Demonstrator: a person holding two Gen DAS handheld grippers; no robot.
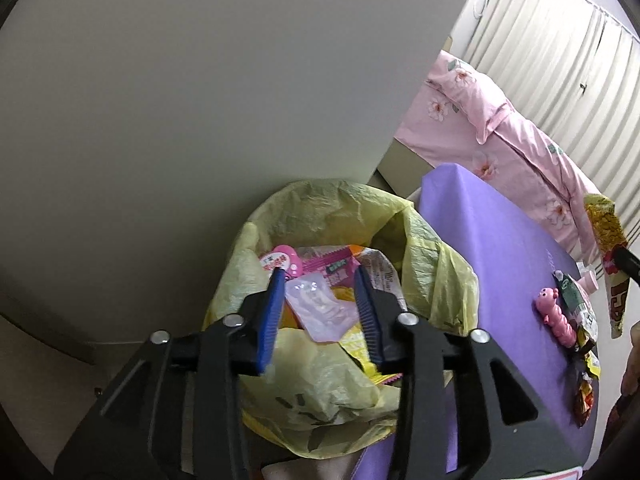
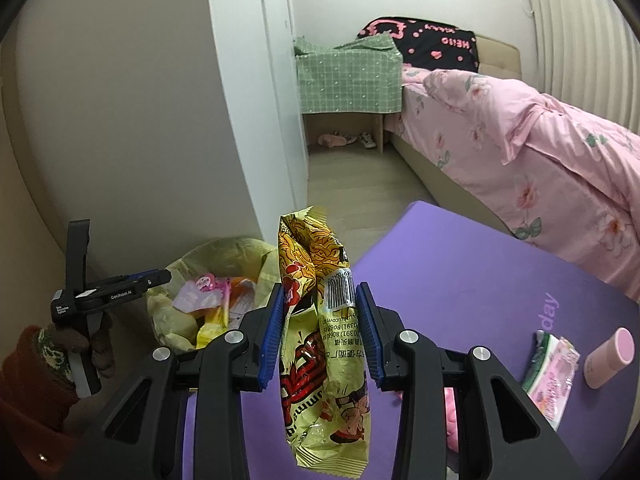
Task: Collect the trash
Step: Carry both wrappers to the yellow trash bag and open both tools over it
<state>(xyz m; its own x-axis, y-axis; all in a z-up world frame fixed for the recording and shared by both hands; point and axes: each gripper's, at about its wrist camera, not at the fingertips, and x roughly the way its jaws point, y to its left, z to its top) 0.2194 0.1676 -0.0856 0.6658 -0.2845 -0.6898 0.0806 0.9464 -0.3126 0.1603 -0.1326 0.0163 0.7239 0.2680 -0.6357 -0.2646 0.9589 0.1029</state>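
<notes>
The right gripper (image 2: 320, 316) grips a crinkled yellow noodle wrapper (image 2: 324, 344) above the purple mat's (image 2: 460, 272) left edge. Best to carry it fully over the yellow-lined trash bin (image 2: 208, 304) before letting go — the left gripper (image 1: 320, 308) hovers there, spread and empty. A pink-quilted bed (image 2: 520, 148) stands beyond.

Left wrist view peers down, close over the yellow-lined trash bin (image 1: 320, 248); right wrist view faces across the purple surface (image 2: 480, 280), sharing both
</notes>
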